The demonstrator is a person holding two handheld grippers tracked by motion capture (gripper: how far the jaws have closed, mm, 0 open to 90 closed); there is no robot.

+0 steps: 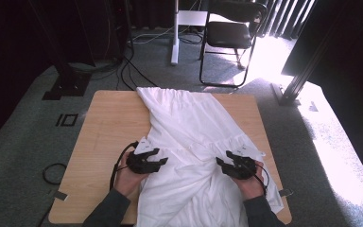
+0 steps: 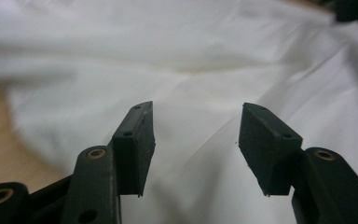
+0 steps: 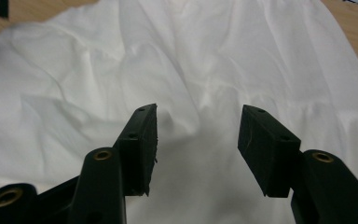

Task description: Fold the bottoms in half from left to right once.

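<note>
We hover both claws over the white cloth (image 1: 189, 137), spread along the desk (image 1: 108, 123). Left claw (image 1: 157, 157) and right claw (image 1: 223, 160) gape half-open, gripping nothing, flanking the middle fold, probably to pinch it.

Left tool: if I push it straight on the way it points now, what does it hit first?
Most likely the white garment. The left tool has open jaws with nothing between them, and cloth lies straight ahead; depth is hard to judge.
</note>
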